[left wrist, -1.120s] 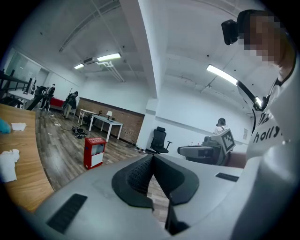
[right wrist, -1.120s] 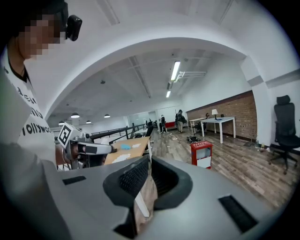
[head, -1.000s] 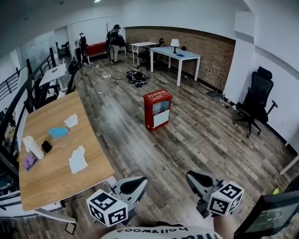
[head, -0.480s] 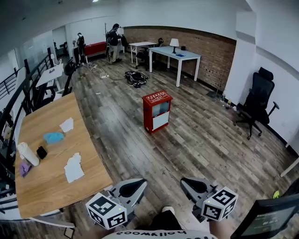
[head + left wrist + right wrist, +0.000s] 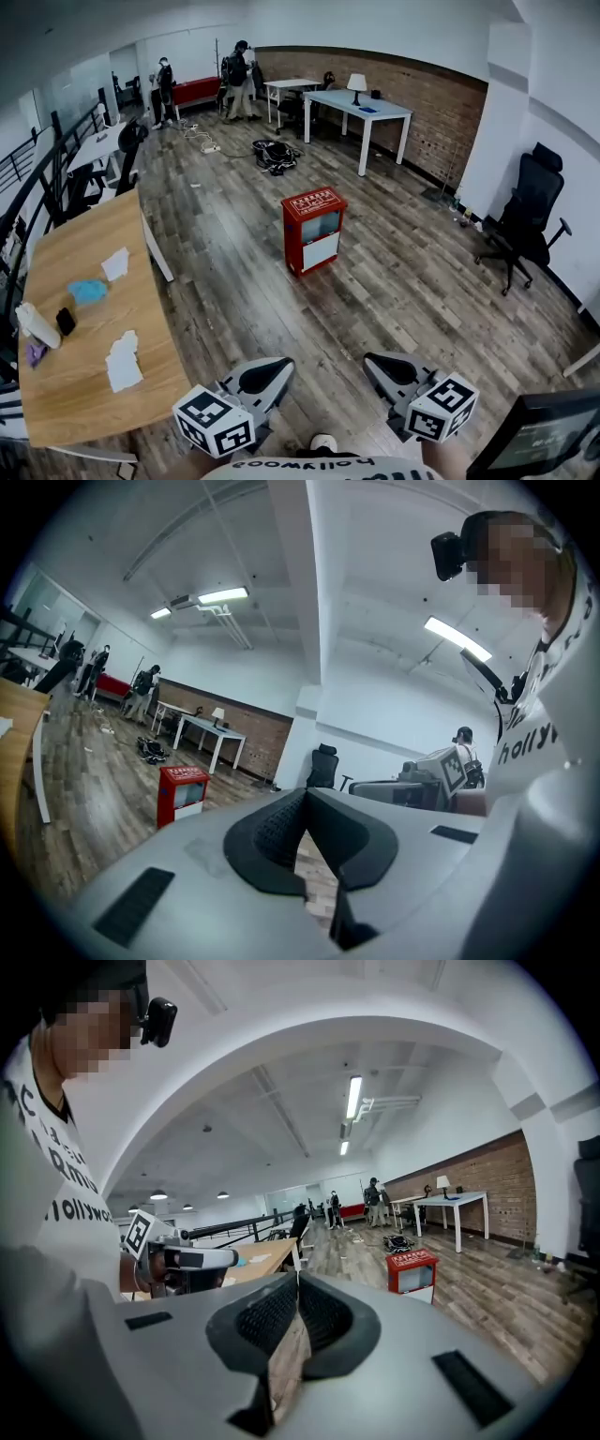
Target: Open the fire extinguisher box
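**A:** Claw status?

**B:** Both closed, both empty. Left claw (image 5: 266, 372): pads meet at the tip, nothing between them. Right claw (image 5: 395, 367): same, pads together, only floor (image 5: 403, 281) visible past them.

**A:** Where are they?

**B:** Low in the head view, side by side in front of the person's torso. Both are aimed out across the room, with the marker cubes towards the head camera.

**A:** Fire extinguisher box?

**B:** The red fire extinguisher box (image 5: 313, 231) stands upright on the wood-plank floor, mid-room and well apart from both claws. Nothing is touching it. Its red top has white print, too small to read. The front has a window above a white lower panel, and it looks shut.

**A:** Surroundings?

**B:** On the left, a long wooden surface (image 5: 89, 375) holds papers (image 5: 123, 361), a blue cloth (image 5: 86, 292) and a white bottle (image 5: 36, 325). A black office chair (image 5: 530, 220) is on the right by the white wall. Beyond the box, a white surface (image 5: 366, 104) with a lamp (image 5: 356, 84) sits against the brick wall (image 5: 431, 103), with a dark heap (image 5: 275, 155) on the floor near it. There are people (image 5: 239, 70) at the far end and a screen (image 5: 534, 441) at bottom right.
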`<state>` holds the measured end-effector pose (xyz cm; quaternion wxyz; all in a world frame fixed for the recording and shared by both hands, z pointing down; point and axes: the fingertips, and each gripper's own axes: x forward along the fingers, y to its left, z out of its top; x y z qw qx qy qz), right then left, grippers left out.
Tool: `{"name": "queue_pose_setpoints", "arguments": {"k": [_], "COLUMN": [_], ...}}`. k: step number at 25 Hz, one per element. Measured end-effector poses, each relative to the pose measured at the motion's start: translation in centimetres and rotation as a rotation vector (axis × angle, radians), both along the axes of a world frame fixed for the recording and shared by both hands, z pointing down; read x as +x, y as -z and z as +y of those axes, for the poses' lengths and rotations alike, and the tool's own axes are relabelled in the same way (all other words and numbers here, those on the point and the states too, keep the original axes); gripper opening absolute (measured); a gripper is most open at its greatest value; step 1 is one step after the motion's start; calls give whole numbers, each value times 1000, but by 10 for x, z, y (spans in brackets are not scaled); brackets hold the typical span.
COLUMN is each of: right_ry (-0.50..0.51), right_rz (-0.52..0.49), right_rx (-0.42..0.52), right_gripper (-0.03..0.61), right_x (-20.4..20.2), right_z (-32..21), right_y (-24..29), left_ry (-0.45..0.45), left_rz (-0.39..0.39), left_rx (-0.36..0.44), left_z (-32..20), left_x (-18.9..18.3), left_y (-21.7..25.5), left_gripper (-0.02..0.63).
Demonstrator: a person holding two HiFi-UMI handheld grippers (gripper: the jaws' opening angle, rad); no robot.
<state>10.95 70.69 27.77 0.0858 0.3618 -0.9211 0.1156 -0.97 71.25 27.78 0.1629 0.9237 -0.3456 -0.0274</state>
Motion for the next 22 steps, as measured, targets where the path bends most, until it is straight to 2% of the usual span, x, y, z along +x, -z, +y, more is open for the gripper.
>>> {"name": "queue_pose_setpoints", "arguments": {"k": [3,11,16,22], "right_ry": [19,26,53,85], "right_rz": [16,47,40,37], "right_rx": [-1,18,13,0], "right_gripper": [11,11,11,11], "right_x": [16,53,68,68], "right_z": [-33,-98,-116,-123], "right_y": [1,-3,-9,-24], "left_ry": [15,52,70,104], "left_rz": [-21,-8,-10,-24], "left_rx": [3,41,31,20], "left_z": [-30,-87,-108,-117], "left_x": [14,45,61,61], "left_y": [1,6,-3,-13], "left_gripper": [5,5,5,5]}}
